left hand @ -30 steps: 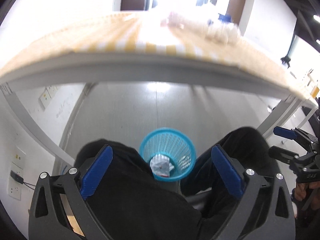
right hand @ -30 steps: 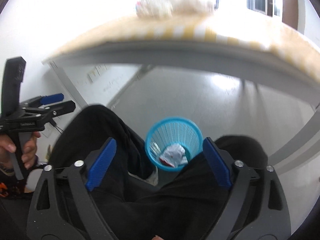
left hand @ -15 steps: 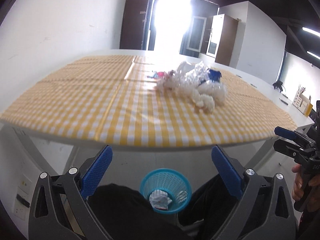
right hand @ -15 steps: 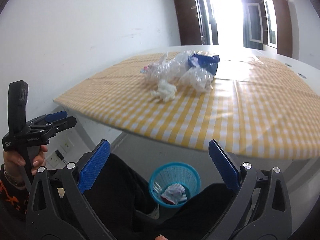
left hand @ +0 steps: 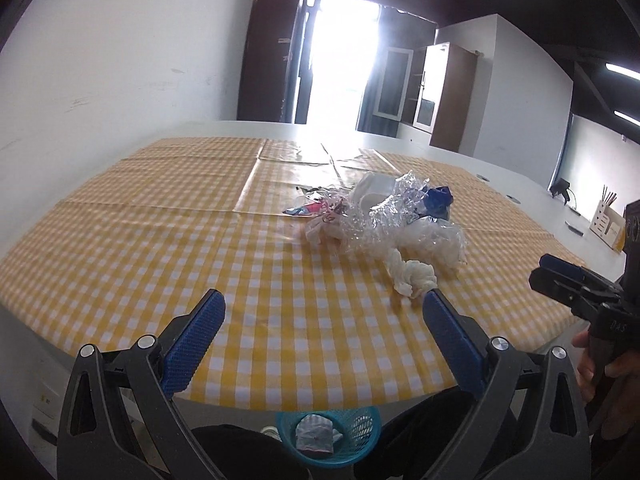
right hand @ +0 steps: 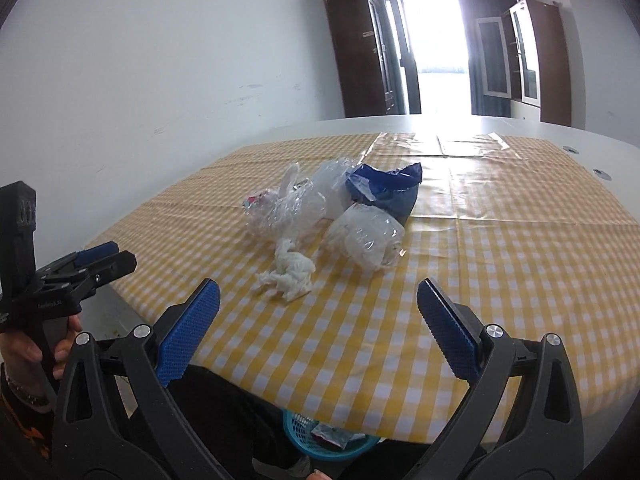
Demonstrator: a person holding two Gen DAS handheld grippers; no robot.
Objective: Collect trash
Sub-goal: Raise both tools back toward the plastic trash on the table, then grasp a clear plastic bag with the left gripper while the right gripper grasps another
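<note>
A heap of trash lies on the yellow checked tablecloth [left hand: 160, 248]: crumpled clear plastic [left hand: 384, 216], a blue wrapper [right hand: 386, 190], a clear bag [right hand: 366, 240] and a crumpled white tissue [right hand: 290, 272] nearest the edge. My left gripper [left hand: 322, 304] stands open and empty above the table's near edge, the tissue [left hand: 410, 276] just beyond its right fingertip. My right gripper [right hand: 318, 294] is open and empty too, short of the tissue. A blue mesh bin [left hand: 330, 434] with a wrapper in it sits on the floor under the table edge, between the person's dark-clothed legs.
The bin [right hand: 320, 440] is half hidden by the table edge in the right wrist view. Each gripper shows at the other view's side, held in a hand. A white wall runs along the left; cabinets and a bright doorway stand behind. A pen holder [left hand: 608, 224] sits far right.
Both grippers have risen from below the table, where they looked down at the bin, to above the table edge. The trash heap is now in front of them. The right jaws opened slightly wider.
</note>
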